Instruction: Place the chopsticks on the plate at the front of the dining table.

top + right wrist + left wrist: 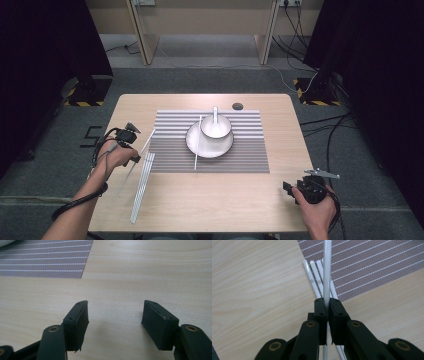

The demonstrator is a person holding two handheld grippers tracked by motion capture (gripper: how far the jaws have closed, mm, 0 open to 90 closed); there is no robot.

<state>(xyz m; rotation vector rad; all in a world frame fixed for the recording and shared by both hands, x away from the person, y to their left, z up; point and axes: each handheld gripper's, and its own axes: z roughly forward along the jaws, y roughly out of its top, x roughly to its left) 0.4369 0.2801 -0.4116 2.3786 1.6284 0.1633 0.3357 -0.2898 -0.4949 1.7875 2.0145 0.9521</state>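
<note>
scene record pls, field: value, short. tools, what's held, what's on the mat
left tool: shut on a white chopstick, lifted above the table
right tool: open, nothing between the jaws, over bare table
loose chopsticks: white, side by side at the mat's near left corner
striped mat: centre of table
plate: on mat, one chopstick lying across it
bowl: on plate, spoon inside

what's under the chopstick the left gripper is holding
In the left gripper view, the held chopstick crosses above three more white chopsticks lying on the wooden table at the striped placemat's edge. The jaws cover their lower lengths.
</note>
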